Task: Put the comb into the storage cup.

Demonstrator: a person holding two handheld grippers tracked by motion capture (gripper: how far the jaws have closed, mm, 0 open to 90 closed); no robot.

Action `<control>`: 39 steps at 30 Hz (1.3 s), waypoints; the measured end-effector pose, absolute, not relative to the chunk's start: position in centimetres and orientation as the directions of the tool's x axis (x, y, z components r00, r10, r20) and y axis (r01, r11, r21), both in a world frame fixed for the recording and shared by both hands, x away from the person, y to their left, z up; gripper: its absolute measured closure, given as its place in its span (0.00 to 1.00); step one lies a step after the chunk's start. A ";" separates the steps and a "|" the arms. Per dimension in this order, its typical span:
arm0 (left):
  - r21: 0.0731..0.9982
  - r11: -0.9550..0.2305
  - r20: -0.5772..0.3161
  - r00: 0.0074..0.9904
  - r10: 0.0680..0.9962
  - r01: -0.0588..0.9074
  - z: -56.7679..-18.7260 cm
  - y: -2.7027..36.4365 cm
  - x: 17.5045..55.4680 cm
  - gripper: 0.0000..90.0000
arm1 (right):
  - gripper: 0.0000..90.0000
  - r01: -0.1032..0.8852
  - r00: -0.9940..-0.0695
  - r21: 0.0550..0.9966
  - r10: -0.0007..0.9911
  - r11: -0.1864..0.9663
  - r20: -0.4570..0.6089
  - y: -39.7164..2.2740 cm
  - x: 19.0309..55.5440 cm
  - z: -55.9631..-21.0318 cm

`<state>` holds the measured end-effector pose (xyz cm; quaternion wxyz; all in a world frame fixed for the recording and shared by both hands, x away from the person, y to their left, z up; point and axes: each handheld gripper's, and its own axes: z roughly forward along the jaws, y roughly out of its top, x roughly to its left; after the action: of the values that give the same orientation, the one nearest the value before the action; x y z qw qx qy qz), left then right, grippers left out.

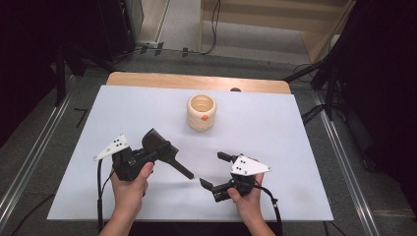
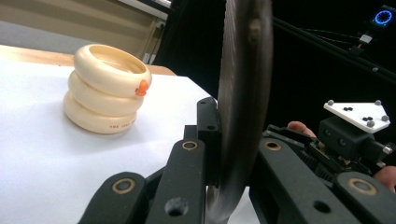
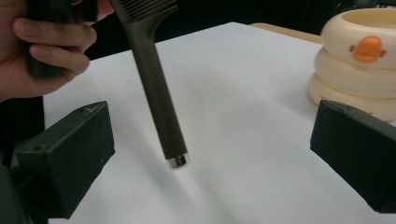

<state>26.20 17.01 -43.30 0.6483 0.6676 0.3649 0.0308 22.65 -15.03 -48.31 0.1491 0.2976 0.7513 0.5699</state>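
On white table: one comb, one ringed cup.

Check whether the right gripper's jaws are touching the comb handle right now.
Apart. In the right gripper view, the right gripper has its jaws spread wide, with bare white table showing between each one and the comb handle. The left gripper holds the comb's toothed end.

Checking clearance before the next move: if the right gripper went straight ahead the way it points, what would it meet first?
Probably the comb's handle, held by the left gripper; its metal tip hangs between the right gripper's open jaws. Depth is uncertain.
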 end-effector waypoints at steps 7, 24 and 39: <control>0.893 0.104 -0.423 0.742 0.520 0.437 -43.1 17.2 26.1 0.96 | 0.00 0.259 -0.751 0.949 0.655 0.178 0.082 -16.1 22.5 -48.3; 0.909 0.103 -0.395 0.757 0.520 0.403 -42.0 17.3 26.6 0.96 | 0.00 0.270 -0.695 0.953 0.713 0.136 0.095 -21.0 22.2 -48.6; 0.918 0.092 -0.373 0.759 0.533 0.387 -41.1 16.8 27.7 0.96 | 0.00 0.272 -0.659 0.953 0.747 0.133 0.084 -25.4 21.8 -49.0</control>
<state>27.69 16.81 -41.15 0.6547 0.6716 0.3425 0.0560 21.84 -25.37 -49.04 0.2139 0.3530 0.7215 0.5560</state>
